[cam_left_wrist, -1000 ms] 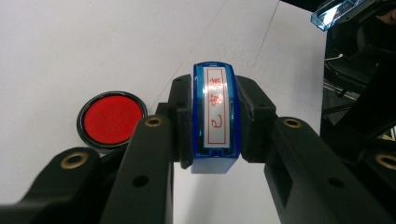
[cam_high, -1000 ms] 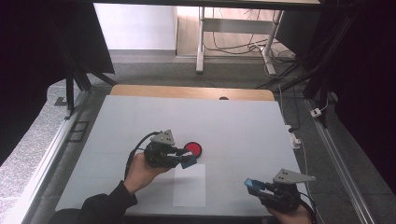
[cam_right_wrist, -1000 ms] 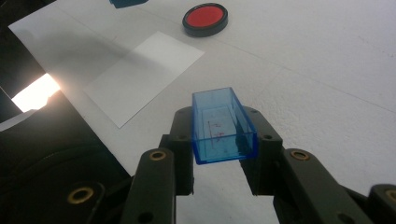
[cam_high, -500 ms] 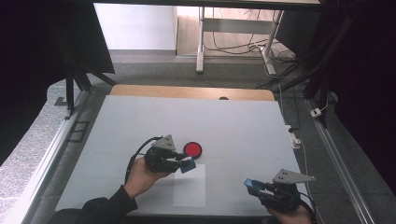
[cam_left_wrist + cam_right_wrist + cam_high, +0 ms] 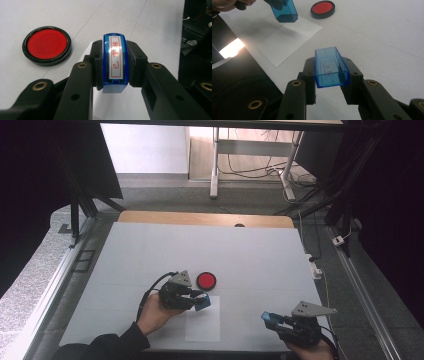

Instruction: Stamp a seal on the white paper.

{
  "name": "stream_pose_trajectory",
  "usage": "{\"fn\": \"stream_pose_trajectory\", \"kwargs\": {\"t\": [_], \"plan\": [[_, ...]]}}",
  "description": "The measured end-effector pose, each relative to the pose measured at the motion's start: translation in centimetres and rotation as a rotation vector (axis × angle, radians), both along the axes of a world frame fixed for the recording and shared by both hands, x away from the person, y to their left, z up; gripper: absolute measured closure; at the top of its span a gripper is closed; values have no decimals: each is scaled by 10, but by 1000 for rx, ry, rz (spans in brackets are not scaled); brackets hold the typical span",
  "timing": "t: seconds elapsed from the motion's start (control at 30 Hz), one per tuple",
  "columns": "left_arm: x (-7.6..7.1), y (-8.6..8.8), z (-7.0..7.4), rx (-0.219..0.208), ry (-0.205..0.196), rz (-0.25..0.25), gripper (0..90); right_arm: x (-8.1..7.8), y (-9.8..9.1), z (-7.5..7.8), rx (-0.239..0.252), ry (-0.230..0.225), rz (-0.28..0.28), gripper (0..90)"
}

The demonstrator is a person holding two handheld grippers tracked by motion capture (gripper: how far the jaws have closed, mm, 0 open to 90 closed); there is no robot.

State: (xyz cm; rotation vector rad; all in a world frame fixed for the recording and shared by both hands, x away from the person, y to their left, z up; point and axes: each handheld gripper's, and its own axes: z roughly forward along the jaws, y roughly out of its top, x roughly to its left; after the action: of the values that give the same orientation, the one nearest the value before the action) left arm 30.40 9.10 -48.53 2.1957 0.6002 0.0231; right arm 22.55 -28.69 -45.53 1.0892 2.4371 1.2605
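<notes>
Fingers (image 5: 98, 65) clamping upright stamp (image 5: 115, 62), face down

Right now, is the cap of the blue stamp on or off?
Off. The left gripper holds the blue stamp, while the right gripper holds its empty blue cap apart from it.

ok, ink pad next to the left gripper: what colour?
Red ink pad in a black round case; clearest in the left gripper view.

The blue clear plastic stamp (image 5: 115, 63) has a white label on top. Three red Chinese signs stand in a red box there; the first looks like 已, the others are blurry.
</notes>
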Motion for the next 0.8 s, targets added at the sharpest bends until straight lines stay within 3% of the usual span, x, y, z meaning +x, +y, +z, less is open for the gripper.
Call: {"fn": "stream_pose_trajectory", "kwargs": {"t": [0.8], "plan": [[1, -10, -22, 69, -3, 2, 701, 0, 1, 0, 0, -1, 6, 677]]}}
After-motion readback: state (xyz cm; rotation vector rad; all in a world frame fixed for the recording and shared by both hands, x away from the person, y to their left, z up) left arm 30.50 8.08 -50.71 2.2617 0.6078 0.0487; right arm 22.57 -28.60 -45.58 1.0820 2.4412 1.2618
